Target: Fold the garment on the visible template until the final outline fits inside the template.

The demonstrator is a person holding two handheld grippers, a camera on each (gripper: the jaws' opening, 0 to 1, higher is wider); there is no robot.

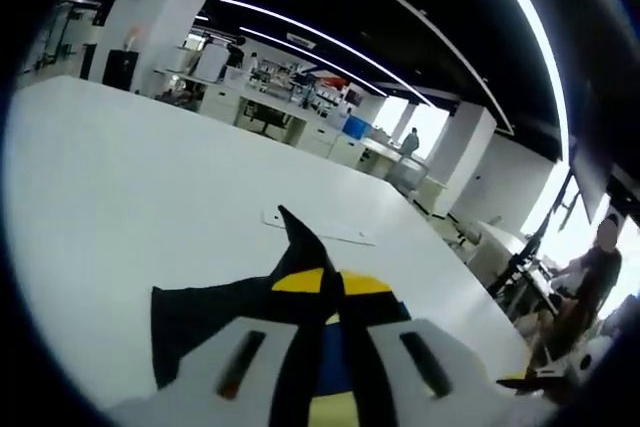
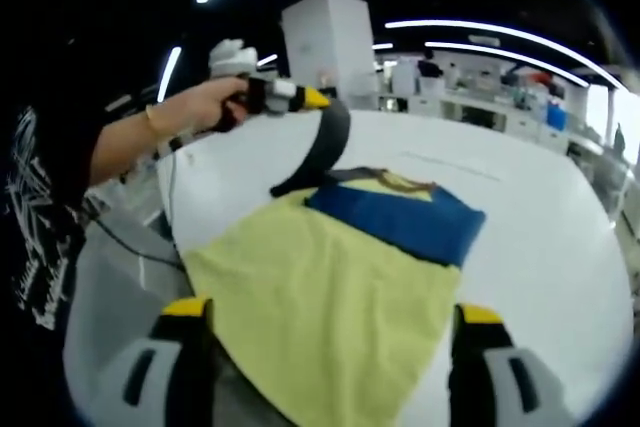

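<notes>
Garment partly lifted at one dark corner, rest flat on table.

White table (image 2: 560, 247) carries the yellow garment (image 2: 330, 307), spread flat and reaching the near edge; a blue panel (image 2: 400, 217) lies across its far end. Left gripper (image 2: 325, 102), held in a hand (image 2: 205, 107), has its jaws pressed together on a dark sleeve (image 2: 325, 152), raised off the table. Right gripper (image 2: 325, 367): jaws spread wide, one each side of the yellow cloth's near edge, nothing pinched.

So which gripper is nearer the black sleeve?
Left. The left gripper is shut on the black sleeve, lifting it; the right gripper sits at the yellow end of the garment, jaws open.
</notes>
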